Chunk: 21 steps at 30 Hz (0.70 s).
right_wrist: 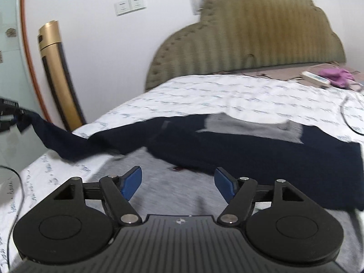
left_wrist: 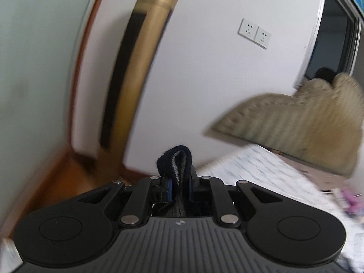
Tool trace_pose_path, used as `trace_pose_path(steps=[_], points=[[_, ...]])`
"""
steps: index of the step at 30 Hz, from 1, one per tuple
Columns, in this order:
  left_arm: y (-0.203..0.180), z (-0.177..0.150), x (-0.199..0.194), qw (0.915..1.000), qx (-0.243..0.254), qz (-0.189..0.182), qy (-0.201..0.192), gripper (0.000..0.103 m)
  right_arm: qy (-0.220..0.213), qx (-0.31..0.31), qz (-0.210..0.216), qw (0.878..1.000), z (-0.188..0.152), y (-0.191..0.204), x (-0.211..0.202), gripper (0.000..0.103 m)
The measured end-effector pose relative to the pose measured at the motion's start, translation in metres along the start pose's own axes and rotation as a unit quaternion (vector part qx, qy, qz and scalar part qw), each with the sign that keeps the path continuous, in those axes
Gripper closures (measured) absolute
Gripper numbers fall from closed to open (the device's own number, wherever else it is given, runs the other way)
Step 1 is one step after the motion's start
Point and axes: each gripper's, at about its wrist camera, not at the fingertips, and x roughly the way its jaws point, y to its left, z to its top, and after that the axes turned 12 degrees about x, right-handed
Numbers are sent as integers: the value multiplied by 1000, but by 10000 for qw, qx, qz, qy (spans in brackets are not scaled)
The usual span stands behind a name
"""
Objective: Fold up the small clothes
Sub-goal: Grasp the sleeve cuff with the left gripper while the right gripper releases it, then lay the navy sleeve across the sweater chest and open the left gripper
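From the left wrist view, the left gripper [left_wrist: 179,182] fills the lower frame, its blue-padded fingers [left_wrist: 169,187] pressed together on a bunched fold of the dark navy garment [left_wrist: 176,161], which pokes up between them and shows a grey inner edge. Beyond it stands a white wall [left_wrist: 204,79] with two sockets [left_wrist: 254,33], a tall gold and black column-shaped appliance [left_wrist: 136,68] to the left, and a wooden floor [left_wrist: 63,177] below. At right, blurred, are an olive padded headboard [left_wrist: 307,122] and the edge of a bed with a white patterned sheet [left_wrist: 261,173]. From the right wrist view, the right gripper [right_wrist: 178,182] hovers low over the bed, its blue fingers [right_wrist: 132,182] spread wide apart and holding nothing. Directly under it lies a light grey garment [right_wrist: 173,195]. Just past the fingers, the dark navy garment [right_wrist: 250,150] lies across the white patterned sheet [right_wrist: 227,97], with a grey patch on its upper part; its left end stretches up off the bed toward the frame's left edge, where the left gripper [right_wrist: 9,113] is partly visible. The olive padded headboard [right_wrist: 250,36] rises behind, with a white remote-like object [right_wrist: 315,78] and a purple cloth [right_wrist: 336,77] near it at the far right.
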Motion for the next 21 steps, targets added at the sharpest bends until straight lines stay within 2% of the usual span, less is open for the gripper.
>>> trace_pose_path(steps=[2, 6, 10, 14, 21], points=[[-7, 19, 11, 9993, 238, 256, -123, 91, 6, 69, -87, 9999, -4, -12, -4, 29], [-41, 43, 23, 9970, 691, 244, -253, 91, -58, 246, -251, 9994, -11, -33, -13, 27], [-96, 46, 15, 9919, 1190, -214, -394, 91, -234, 546, -511, 9969, -14, -56, -14, 24], [-153, 36, 5, 9838, 1566, -758, -433, 91, -425, 795, -682, 9936, -18, -76, -13, 24], [-233, 9, -5, 9688, 1889, -1597, -173, 91, -649, 983, -451, 9920, -26, -95, -16, 20]])
